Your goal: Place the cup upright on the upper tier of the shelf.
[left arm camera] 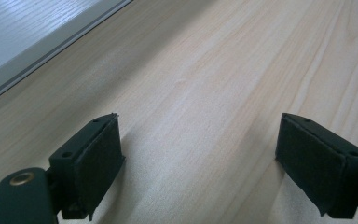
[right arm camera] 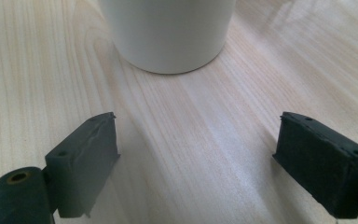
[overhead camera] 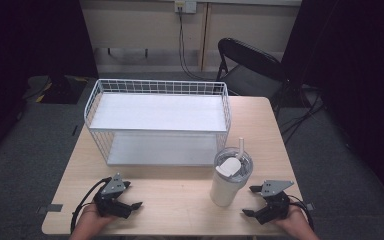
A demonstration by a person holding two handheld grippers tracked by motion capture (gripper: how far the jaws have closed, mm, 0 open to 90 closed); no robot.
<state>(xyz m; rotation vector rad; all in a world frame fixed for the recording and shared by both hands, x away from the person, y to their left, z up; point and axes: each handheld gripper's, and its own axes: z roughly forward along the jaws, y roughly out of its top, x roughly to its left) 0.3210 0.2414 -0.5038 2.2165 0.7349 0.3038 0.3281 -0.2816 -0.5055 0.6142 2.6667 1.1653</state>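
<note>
A white tumbler (overhead camera: 228, 176) with a clear lid and a white straw stands upright on the wooden table (overhead camera: 180, 190), right of centre near the front. Its base (right arm camera: 168, 35) sits just ahead of my right gripper (right arm camera: 198, 154), whose jaws are spread wide with nothing between them. From above, the right gripper (overhead camera: 252, 201) rests on the table to the tumbler's right, a short gap apart. My left gripper (overhead camera: 132, 196) rests near the front left corner, open and empty, its jaws (left arm camera: 200, 158) over bare wood.
A white wire two-tier rack (overhead camera: 157, 120) takes up the back half of the table; its lower shelf edge (left arm camera: 37, 42) lies ahead-left of the left gripper. A black folding chair (overhead camera: 250, 65) stands behind the table at the right. Grey carpet surrounds the table.
</note>
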